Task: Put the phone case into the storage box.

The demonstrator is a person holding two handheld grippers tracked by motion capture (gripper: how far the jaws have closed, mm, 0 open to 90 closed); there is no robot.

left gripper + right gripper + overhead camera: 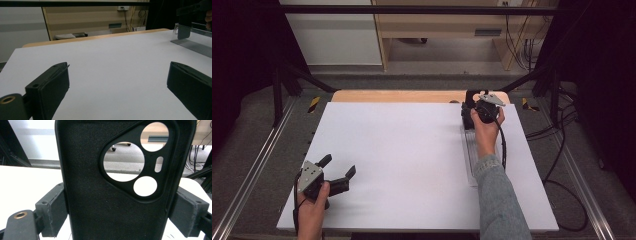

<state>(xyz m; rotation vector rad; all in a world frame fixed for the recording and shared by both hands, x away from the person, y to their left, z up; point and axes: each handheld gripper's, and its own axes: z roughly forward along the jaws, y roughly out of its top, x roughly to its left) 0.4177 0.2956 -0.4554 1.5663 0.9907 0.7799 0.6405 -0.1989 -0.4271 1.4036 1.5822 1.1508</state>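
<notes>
Right gripper (pixel 473 102) at 1 o'clock on white board (pixel 402 150), jaws clamped on both long edges of black phone case (pixel 112 195); case upright, camera cutouts at top, inner face toward gripper camera. Clear acrylic stand (pixel 192 37) lies just beside and beneath right hand, along board's right edge. Left gripper (pixel 339 172) at 8 o'clock, jaws wide, nothing between them, well apart from case. Bare board between the two. Wooden table edge (pixel 397 96) at 12 o'clock, cables (pixel 562 150) on floor at 3 o'clock.
</notes>
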